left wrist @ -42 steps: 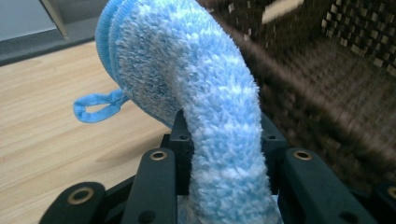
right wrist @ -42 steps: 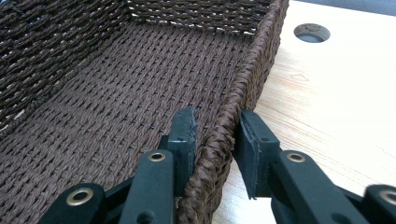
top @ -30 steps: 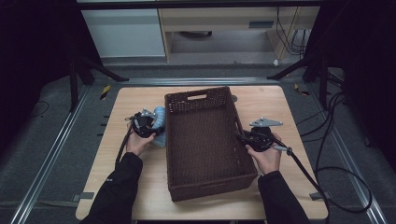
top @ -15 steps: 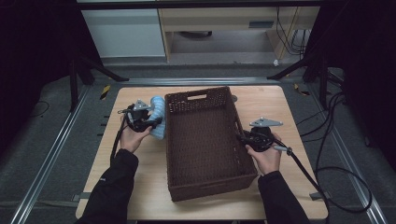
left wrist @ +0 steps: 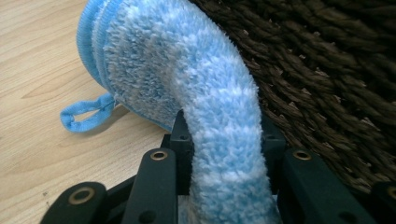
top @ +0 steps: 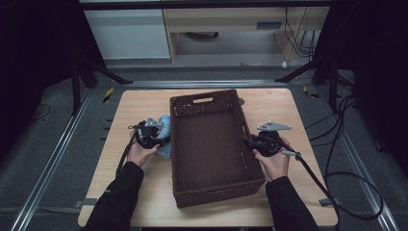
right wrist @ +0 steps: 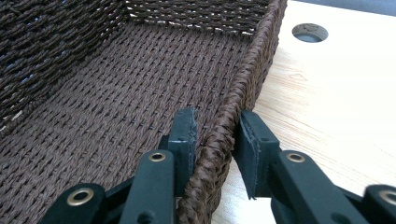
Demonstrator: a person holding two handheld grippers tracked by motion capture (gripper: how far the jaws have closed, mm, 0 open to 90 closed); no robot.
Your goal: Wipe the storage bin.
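I have the left gripper (left wrist: 224, 140) clamped on the blue fluffy cloth (left wrist: 187, 79) just outside the basket's (top: 211, 144) left wall, the right gripper (right wrist: 215, 135) pinching its right rim, so lifting the cloth inside is left, I judge.

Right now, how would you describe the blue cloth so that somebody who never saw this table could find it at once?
Start at the brown woven basket in the middle of the wooden table. Just outside its left wall, the left gripper holds the cloth between its jaws. It is fluffy and light blue with a small hanging loop, the only soft, colourful thing among dark wicker, black grippers and pale wood.
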